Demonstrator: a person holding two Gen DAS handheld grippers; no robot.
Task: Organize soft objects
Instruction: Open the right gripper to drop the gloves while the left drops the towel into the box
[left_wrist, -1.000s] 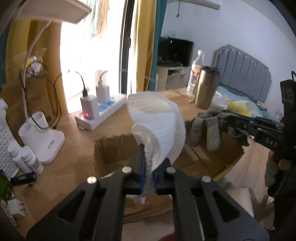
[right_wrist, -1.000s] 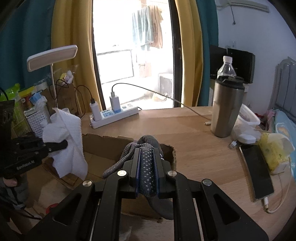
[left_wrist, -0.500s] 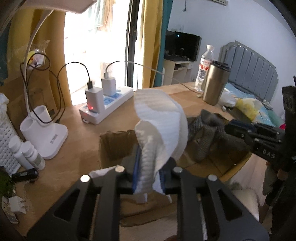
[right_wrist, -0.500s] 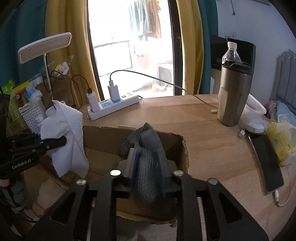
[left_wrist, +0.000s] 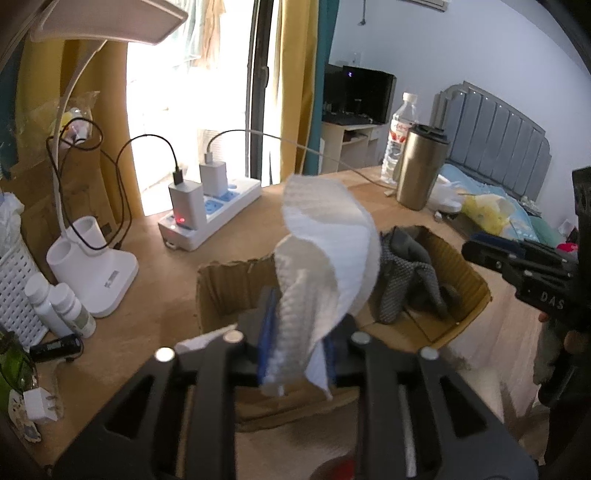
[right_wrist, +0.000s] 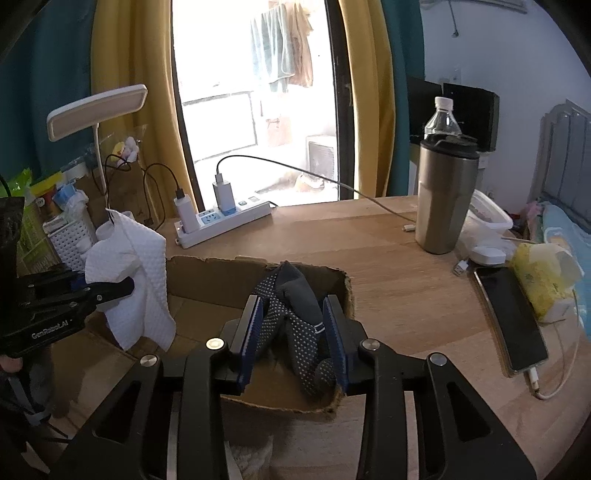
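Note:
My left gripper (left_wrist: 295, 332) is shut on a white textured cloth (left_wrist: 325, 251) and holds it above the near-left part of an open cardboard box (left_wrist: 465, 273). The cloth (right_wrist: 129, 280) and left gripper (right_wrist: 125, 286) also show at the left of the right wrist view. My right gripper (right_wrist: 293, 332) is open over the box (right_wrist: 207, 277). A grey dotted glove (right_wrist: 291, 314) lies in the box between its fingers, loose. The glove (left_wrist: 406, 273) shows in the left wrist view inside the box, with the right gripper (left_wrist: 476, 251) beside it.
On the wooden table: a white power strip with chargers (right_wrist: 225, 218), a steel tumbler (right_wrist: 443, 199) with a water bottle (right_wrist: 441, 118) behind, a phone (right_wrist: 513, 321), a yellow tissue pack (right_wrist: 543, 277), a lamp base (left_wrist: 96, 273), small bottles (left_wrist: 59, 310).
My right gripper has opened and let the grey glove drop into the box. My left gripper, still holding the white cloth, has moved closer over the box.

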